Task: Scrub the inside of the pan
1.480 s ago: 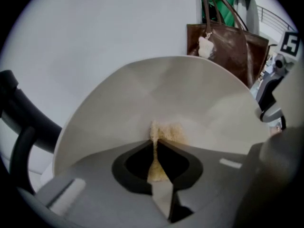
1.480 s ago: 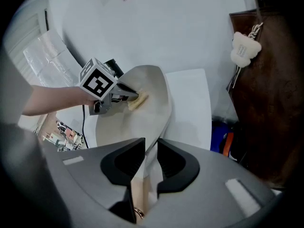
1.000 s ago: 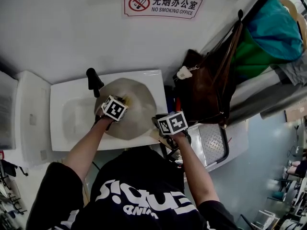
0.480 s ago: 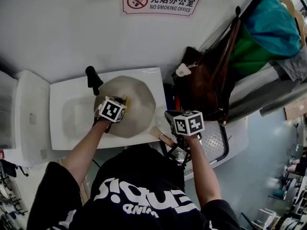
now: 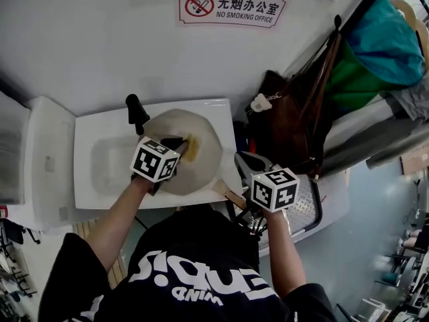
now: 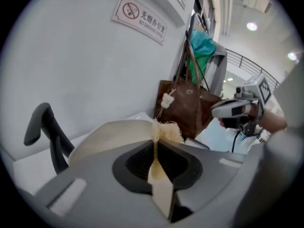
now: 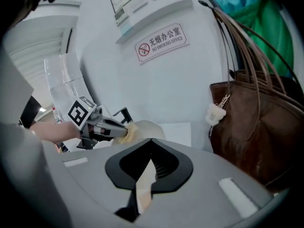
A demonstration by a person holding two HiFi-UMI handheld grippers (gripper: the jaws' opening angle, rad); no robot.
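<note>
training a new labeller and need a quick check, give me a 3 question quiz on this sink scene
1. Multiple choice: what is the left gripper shut on?
A) the black tap
B) a yellowish scrub pad
C) the strap of a brown bag

2. True or false: the right gripper is shut on the wooden handle of the pan.

3. Fill in the blank: the sign on the wall above the sink forbids ____.

Key: 1 B; 2 true; 3 smoking.
</note>
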